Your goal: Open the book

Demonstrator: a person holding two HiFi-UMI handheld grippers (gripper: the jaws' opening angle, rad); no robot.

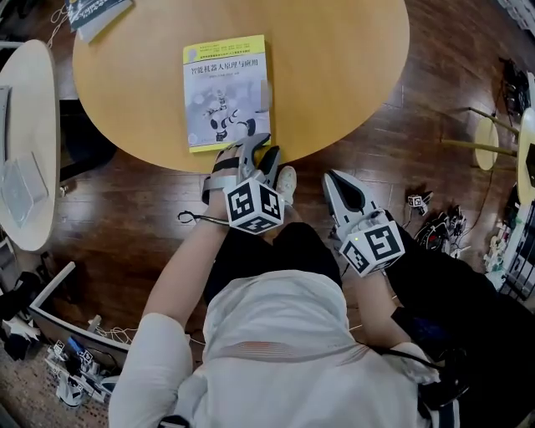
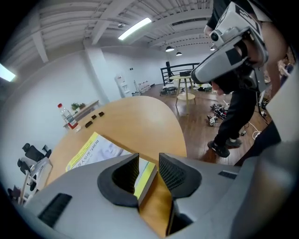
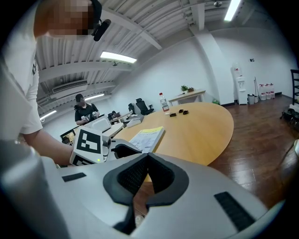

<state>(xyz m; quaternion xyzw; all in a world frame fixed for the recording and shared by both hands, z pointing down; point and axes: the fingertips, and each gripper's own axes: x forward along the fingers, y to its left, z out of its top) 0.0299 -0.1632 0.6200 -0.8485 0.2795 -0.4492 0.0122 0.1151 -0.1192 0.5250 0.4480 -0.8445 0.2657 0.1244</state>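
Note:
A closed book (image 1: 226,84) with a yellow and white cover lies flat on the round wooden table (image 1: 334,75), close to its near edge. My left gripper (image 1: 259,149) is at the book's near right corner, tilted down, jaws open. In the left gripper view that corner (image 2: 144,176) shows in the gap between the pads (image 2: 174,173), which do not press on it. My right gripper (image 1: 336,179) hangs off the table's edge over the floor, to the right of the book. Its pads (image 3: 135,175) meet at the tips with nothing held. The book (image 3: 148,136) lies beyond them.
A second book (image 1: 96,12) sits at the table's far left. A bottle (image 2: 67,116) and small black items (image 2: 96,116) stand at the far side. A white table (image 1: 29,142) is to the left, cables (image 1: 435,221) and a stool (image 1: 487,142) on the floor right. A person (image 3: 85,112) sits behind.

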